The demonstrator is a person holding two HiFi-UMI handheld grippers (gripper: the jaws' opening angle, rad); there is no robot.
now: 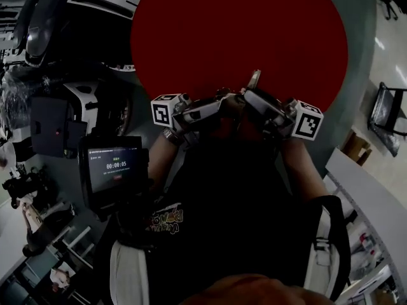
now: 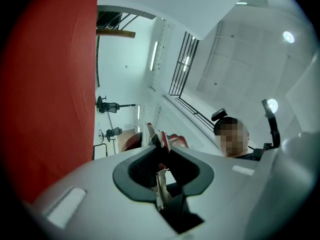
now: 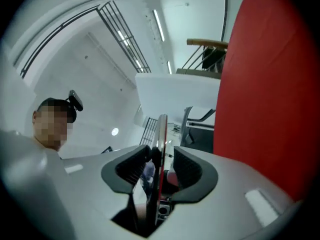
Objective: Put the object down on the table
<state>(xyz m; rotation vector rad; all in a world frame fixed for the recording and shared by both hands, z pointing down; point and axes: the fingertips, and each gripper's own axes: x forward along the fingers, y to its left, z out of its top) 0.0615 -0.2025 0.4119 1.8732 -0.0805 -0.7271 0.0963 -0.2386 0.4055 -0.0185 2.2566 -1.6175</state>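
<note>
Slim red-edged metal tool, possibly pliers, pinched by both left gripper and right gripper, over red table

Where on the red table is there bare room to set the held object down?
The whole visible red table top looks bare, from its near edge to the far rim. It is crowded only at the near edge, where the jaws of the left gripper and the right gripper both close on the thin metal object.
</note>
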